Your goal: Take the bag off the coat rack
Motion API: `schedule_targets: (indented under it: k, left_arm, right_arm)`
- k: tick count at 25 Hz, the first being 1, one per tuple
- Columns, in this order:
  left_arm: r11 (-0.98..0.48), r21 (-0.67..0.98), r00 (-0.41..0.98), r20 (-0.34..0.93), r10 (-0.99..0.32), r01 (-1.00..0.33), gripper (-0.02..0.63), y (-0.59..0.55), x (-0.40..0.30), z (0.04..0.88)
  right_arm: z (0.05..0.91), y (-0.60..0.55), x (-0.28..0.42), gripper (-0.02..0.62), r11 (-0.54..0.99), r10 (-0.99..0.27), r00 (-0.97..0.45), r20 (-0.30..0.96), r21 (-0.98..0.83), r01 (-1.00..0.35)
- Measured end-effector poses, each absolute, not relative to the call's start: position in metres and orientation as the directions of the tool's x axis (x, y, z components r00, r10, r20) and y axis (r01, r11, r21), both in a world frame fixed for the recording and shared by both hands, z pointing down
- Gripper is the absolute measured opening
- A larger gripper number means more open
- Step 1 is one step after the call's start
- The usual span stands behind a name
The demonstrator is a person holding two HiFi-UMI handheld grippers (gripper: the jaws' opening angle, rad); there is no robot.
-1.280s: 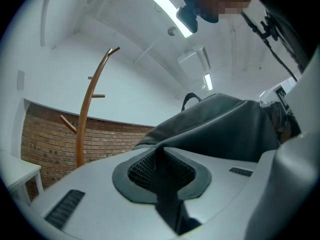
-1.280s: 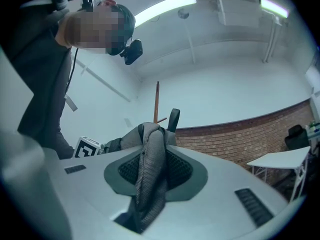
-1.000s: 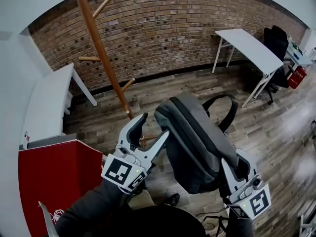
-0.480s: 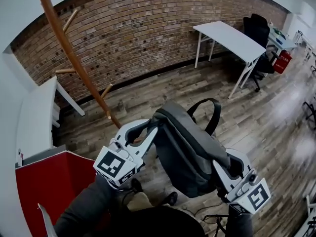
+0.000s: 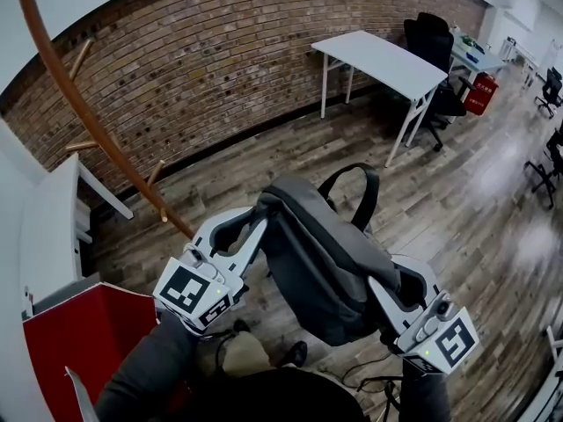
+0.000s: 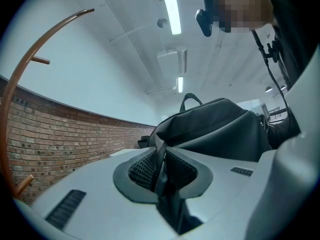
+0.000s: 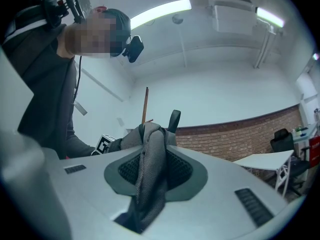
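The bag (image 5: 330, 266) hangs in mid-air at the middle of the head view, carried between the two grippers and well apart from the coat rack (image 5: 84, 117). The rack's wooden pole curves away at ten o'clock, and the pegs that show carry nothing. The left gripper (image 5: 258, 218) is pinching a narrow dark strap at the bag's top corner, at about ten o'clock on the bag. In the left gripper view its ribbed pads press tight on that strip. The right gripper (image 5: 387, 284) is clamped on a thick fold of grey mesh at the bag's lower end, at about four o'clock, and only the cloth keeps its jaws slightly apart. Gripping opposite ends probably shares the weight and stops the bag swinging or twisting — from a single pinch it would dangle. The carry loop (image 5: 352, 196) stands up at twelve o'clock, hooked on nothing, so the lift-off looks done — what seems left is to carry the bag off or set it down. A white table (image 5: 378, 60) stands far off at one o'clock
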State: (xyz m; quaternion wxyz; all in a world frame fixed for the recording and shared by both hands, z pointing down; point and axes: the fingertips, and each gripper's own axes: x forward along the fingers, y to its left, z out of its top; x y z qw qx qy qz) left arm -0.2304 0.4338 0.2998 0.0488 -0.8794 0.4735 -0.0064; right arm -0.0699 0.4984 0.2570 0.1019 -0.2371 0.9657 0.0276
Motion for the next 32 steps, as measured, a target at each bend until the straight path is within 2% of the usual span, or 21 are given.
schedule_targets:
  k: [16,32]
  left_arm:
    - [-0.602,-0.073,0.605,-0.032,-0.796,-0.795,0.066,0.368,-0.173,0.308]
    - [-0.587,-0.083,0.591,-0.026,-0.806,-0.805,0.066,0.260,-0.119,0.307]
  right_arm:
    - [0.274,0.443,-0.013,0.091,0.847,-0.520,-0.836,-0.176,0.021,-0.531]
    - [0.271,0.335,0.038,0.091,0.848,-0.518,-0.832,-0.200,0.008,-0.530]
